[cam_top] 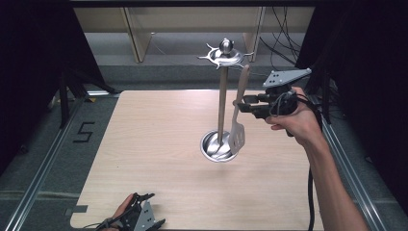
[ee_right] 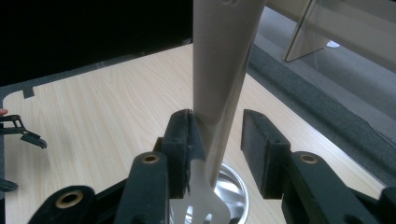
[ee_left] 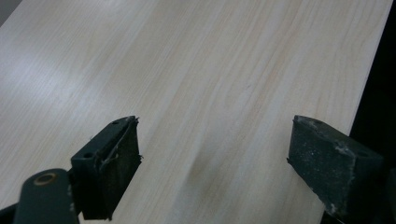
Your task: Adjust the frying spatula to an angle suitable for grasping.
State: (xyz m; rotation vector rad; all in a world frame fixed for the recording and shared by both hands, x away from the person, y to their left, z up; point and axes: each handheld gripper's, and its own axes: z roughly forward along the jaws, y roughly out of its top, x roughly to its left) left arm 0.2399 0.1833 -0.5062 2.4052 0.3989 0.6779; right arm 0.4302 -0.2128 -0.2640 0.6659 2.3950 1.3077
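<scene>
A steel utensil stand (cam_top: 222, 106) rises from a round dish base (cam_top: 219, 147) to a crown of hooks (cam_top: 225, 55). A pale beige slotted spatula (cam_top: 237, 137) hangs upright beside the pole, its handle top up at one of the hooks. My right gripper (cam_top: 239, 105) reaches in from the right at mid-handle. In the right gripper view the handle (ee_right: 224, 60) stands between the jaws of my right gripper (ee_right: 217, 126); the left pad (ee_right: 180, 140) rests against it, the right pad stands off with a gap, so it is open. My left gripper (cam_top: 144, 198) lies at the table's near left edge, open (ee_left: 212, 149) over bare wood.
The light wooden table (cam_top: 159, 144) ends at a dark drop on the right (ee_left: 378, 70). Metal rails run along both sides of the table (cam_top: 43, 163). Wooden frames and cables (cam_top: 284, 33) stand beyond the far edge. The stand's base (ee_right: 233, 186) shines below the right jaws.
</scene>
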